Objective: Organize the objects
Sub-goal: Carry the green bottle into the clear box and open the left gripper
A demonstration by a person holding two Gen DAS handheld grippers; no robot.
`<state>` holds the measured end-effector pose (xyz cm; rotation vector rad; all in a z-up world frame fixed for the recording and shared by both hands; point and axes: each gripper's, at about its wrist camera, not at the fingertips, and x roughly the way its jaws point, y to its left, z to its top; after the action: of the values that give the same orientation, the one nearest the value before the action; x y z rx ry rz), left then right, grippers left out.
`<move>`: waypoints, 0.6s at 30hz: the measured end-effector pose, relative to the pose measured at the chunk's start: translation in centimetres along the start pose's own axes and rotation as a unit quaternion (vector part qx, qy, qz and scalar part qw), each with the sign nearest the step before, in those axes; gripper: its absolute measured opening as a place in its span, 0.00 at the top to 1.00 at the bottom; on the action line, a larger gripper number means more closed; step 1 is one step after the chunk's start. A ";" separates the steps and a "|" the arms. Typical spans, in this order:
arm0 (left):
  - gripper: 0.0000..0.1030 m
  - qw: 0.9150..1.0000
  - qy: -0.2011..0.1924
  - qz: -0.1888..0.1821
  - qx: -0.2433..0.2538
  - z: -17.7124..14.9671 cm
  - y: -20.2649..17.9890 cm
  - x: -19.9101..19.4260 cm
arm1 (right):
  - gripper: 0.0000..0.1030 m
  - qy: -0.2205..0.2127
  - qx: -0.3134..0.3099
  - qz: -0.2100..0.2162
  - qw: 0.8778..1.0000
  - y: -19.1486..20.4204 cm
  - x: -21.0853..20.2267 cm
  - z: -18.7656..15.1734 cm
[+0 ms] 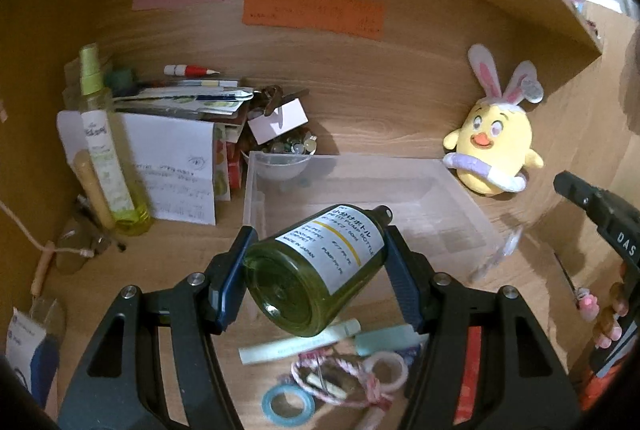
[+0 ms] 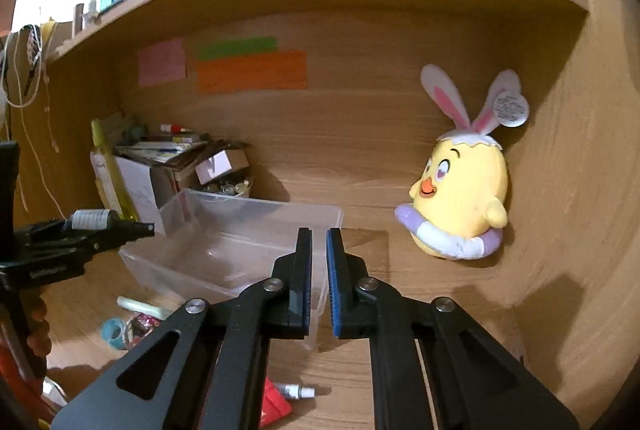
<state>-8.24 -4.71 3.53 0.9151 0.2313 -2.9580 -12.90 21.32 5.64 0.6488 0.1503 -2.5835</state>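
Observation:
My left gripper [image 1: 316, 250] is shut on a green pump bottle [image 1: 316, 270] with a white label, held tilted above the near edge of a clear plastic bin [image 1: 460, 197]. The bottle's black nozzle points toward the bin. In the right wrist view the same bottle [image 2: 92, 220] and left gripper show at the left, beside the bin [image 2: 256, 205]. My right gripper [image 2: 319, 242] is shut and empty, just over the bin's right near corner. The right gripper also shows at the right edge of the left wrist view [image 1: 600, 213].
A yellow chick plush [image 1: 494, 145] with bunny ears leans in the back right corner. A tall yellow spray bottle [image 1: 108, 153], papers and a bowl of small items [image 1: 288, 149] stand at the back left. Tape rolls [image 1: 286, 404], tubes and cord lie in front of the bin.

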 end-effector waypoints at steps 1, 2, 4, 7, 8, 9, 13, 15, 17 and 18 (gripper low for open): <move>0.39 1.000 0.007 0.001 0.002 0.2 0.0 0.6 | 0.94 0.020 0.003 0.010 1.000 -0.2 0.9 -0.4; 0.39 1.000 0.017 -0.001 0.002 0.5 0.1 1.4 | 0.94 0.034 0.008 0.018 0.999 -0.5 1.4 -1.0; 0.39 0.999 0.040 -0.005 0.005 0.7 0.3 2.8 | 0.94 0.060 0.018 0.027 0.998 -1.0 2.3 -2.3; 0.39 0.997 0.077 -0.009 0.014 1.0 0.3 5.2 | 0.93 0.097 0.031 0.040 0.994 -1.9 3.2 -4.2; 0.39 0.996 0.086 -0.007 0.019 1.1 0.2 5.9 | 0.93 0.111 0.032 0.042 0.992 -2.2 3.4 -4.8; 0.39 0.995 0.093 -0.005 0.024 1.2 0.1 6.4 | 0.93 0.120 0.033 0.043 0.991 -2.3 3.5 -5.3; 0.39 0.991 0.126 -0.009 0.040 1.4 -0.5 8.5 | 0.83 0.147 0.034 0.062 0.987 -2.6 3.7 -6.7; 0.39 0.989 0.140 -0.011 0.044 1.4 -0.7 9.2 | 0.69 0.157 0.032 0.063 0.985 -2.5 3.8 -7.4; 0.39 0.987 0.152 -0.013 0.045 1.2 -0.8 9.8 | 0.65 0.168 0.033 0.077 0.982 -2.1 3.8 -8.0; 0.39 0.987 0.155 -0.014 0.045 1.1 -0.9 9.9 | 0.64 0.174 0.034 0.087 0.980 -1.9 3.8 -8.2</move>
<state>-17.13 -3.90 -1.07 1.3932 0.1185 -2.8578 -13.27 23.17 -3.40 1.0858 0.1115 -2.2970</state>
